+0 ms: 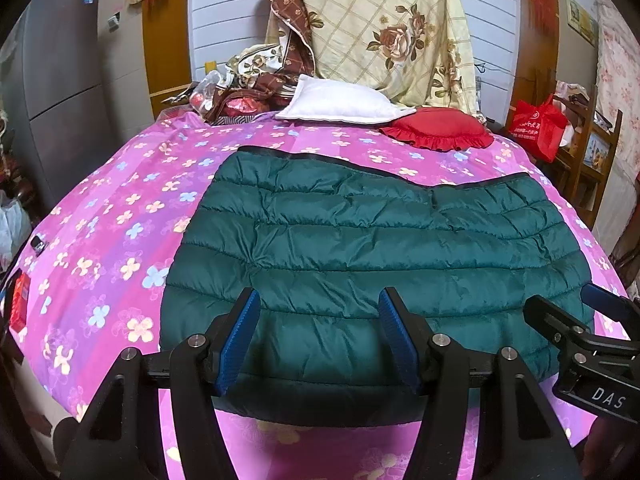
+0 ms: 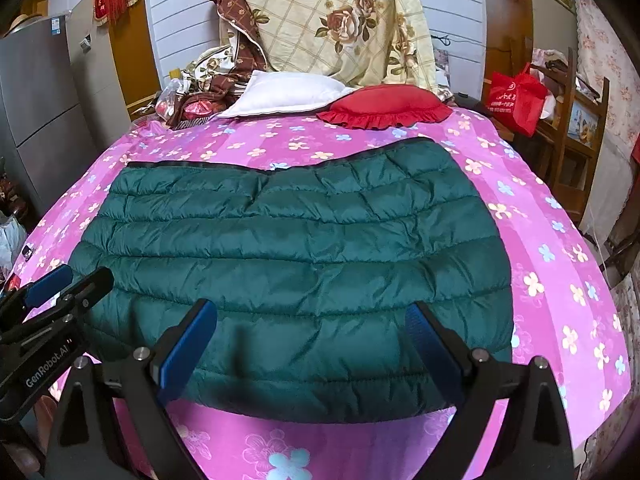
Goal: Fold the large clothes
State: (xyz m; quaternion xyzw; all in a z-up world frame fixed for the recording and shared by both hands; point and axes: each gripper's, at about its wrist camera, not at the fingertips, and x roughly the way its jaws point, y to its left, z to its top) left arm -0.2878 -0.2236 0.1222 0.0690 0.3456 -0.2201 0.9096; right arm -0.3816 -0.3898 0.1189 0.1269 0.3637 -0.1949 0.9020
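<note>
Left wrist view: my left tongs (image 1: 318, 330) stand wide above the near hem of the folded green puffer jacket (image 1: 372, 252) on the bed (image 1: 120, 216). Right wrist view: my right tongs (image 2: 312, 344) gape wide, empty, over the jacket's near edge.

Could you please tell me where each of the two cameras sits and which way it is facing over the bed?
Left wrist view: on the left gripper, looking forward and down over the near left part of the green quilted jacket; its own open fingers show, with the right gripper at the right edge.
Right wrist view: on the right gripper, same heading, nearer the jacket's right side; open fingers show, left gripper at the left edge.
Shared: jacket, pink floral sheet, white pillow, red cushion.
</note>
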